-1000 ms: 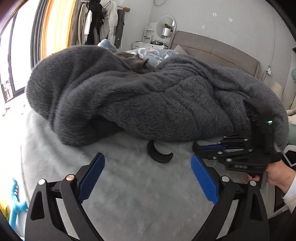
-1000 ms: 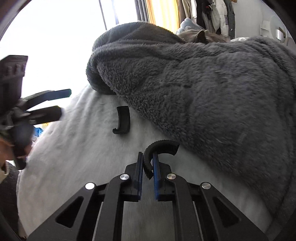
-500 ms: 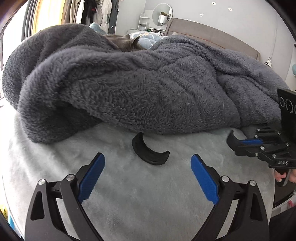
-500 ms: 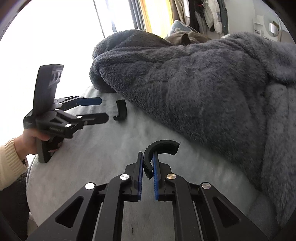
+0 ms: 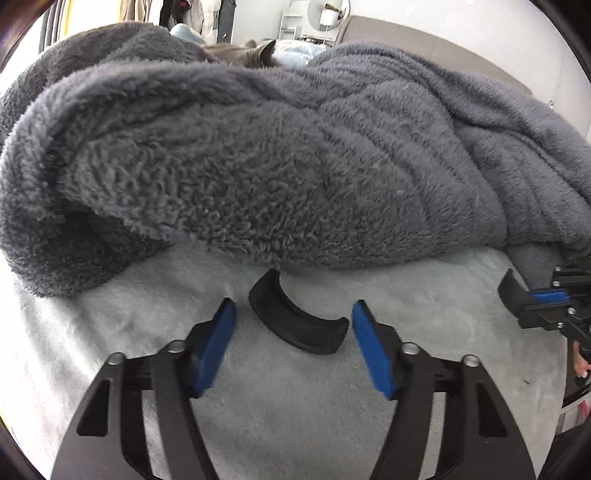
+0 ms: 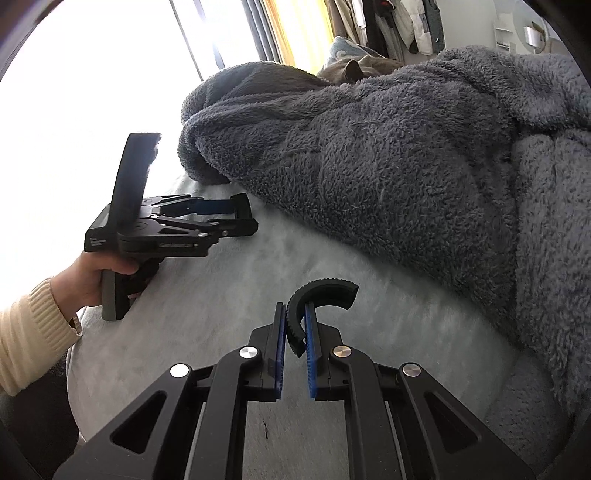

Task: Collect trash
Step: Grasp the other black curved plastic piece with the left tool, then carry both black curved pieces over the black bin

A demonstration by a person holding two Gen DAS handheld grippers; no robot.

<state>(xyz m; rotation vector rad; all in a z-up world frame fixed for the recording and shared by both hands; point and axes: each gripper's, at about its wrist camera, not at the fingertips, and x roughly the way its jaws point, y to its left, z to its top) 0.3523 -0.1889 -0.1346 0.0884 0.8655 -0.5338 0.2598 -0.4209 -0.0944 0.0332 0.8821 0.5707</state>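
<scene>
left tool (image 5: 293, 332) is closing around a black curved piece (image 5: 295, 325) lying on the bed (image 5: 295, 424) just in front of the grey blanket (image 5: 295, 166); its pads aren't touching yet, so the curved shape may slip out sideways. right tool (image 6: 295, 345) grips another curved piece (image 6: 321, 299), held only by its end, so it might twist loose

We are in a home bedroom: a fluffy grey blanket (image 5: 295, 155) heaped on the bed (image 5: 295, 424), with a padded headboard (image 5: 424, 37), round mirror (image 5: 328, 11) and hanging clothes (image 6: 388, 22) beyond the blanket.
</scene>
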